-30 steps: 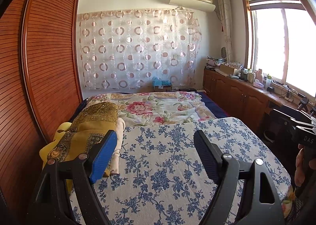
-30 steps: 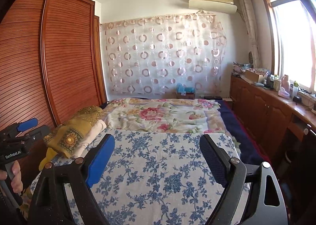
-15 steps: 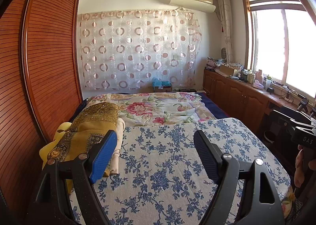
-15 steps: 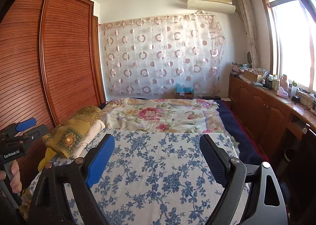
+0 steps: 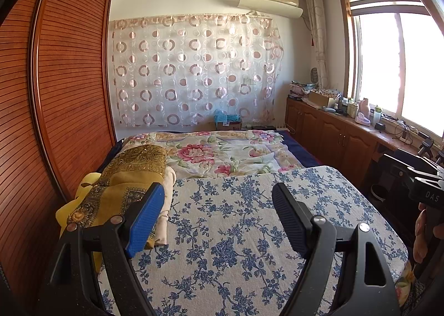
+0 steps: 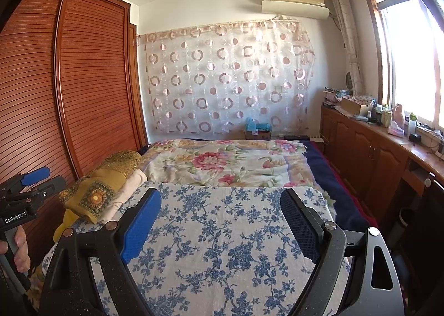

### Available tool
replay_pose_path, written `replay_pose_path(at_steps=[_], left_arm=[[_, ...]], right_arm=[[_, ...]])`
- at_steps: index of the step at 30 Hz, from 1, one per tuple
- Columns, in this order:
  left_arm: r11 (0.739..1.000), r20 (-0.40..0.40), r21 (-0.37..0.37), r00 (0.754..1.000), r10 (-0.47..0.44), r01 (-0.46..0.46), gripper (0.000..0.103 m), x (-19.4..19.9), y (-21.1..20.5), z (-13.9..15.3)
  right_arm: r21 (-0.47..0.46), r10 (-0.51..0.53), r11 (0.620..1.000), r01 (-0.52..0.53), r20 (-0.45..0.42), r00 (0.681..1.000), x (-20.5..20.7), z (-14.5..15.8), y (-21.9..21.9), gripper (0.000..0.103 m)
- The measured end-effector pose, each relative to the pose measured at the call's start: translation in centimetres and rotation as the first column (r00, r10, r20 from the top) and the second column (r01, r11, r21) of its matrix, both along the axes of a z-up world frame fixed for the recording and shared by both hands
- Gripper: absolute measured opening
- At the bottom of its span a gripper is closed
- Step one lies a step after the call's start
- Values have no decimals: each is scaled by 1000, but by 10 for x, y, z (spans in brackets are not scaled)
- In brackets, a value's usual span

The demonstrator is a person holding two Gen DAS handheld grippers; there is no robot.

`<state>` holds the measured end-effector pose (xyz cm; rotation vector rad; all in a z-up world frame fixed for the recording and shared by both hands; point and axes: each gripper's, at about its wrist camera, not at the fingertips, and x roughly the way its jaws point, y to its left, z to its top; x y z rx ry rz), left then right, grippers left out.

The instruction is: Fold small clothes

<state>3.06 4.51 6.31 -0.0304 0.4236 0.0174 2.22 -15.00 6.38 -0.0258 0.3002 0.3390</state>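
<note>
A pile of cloth lies at the left edge of the bed: a mustard-gold patterned piece (image 5: 122, 183) on top, a cream piece (image 5: 166, 199) beside it and a yellow piece (image 5: 83, 185) under it. The pile also shows in the right wrist view (image 6: 97, 194). My left gripper (image 5: 217, 196) is open and empty, held above the blue-flowered white cloth (image 5: 236, 232) on the bed, just right of the pile. My right gripper (image 6: 220, 202) is open and empty above the same cloth (image 6: 222, 246). The left gripper's body shows at the right wrist view's left edge (image 6: 22, 199).
A floral quilt (image 5: 222, 152) covers the far half of the bed. A slatted wooden wardrobe (image 5: 55, 94) stands along the left. Wooden cabinets (image 5: 333, 135) with clutter on top run under the window on the right. A circle-patterned curtain (image 5: 194, 72) hangs on the far wall.
The right wrist view has tilted up very slightly. The left gripper has not visibly moved. Both grippers stay open.
</note>
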Motion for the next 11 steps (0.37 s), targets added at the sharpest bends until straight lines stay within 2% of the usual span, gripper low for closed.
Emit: replay_pose_path(at_steps=[11], left_arm=[[1000,0,0,1000,0,0,81,1,0,-2]], right_arm=[[1,1,1000,-1,5,1000,0,0,-2,89]])
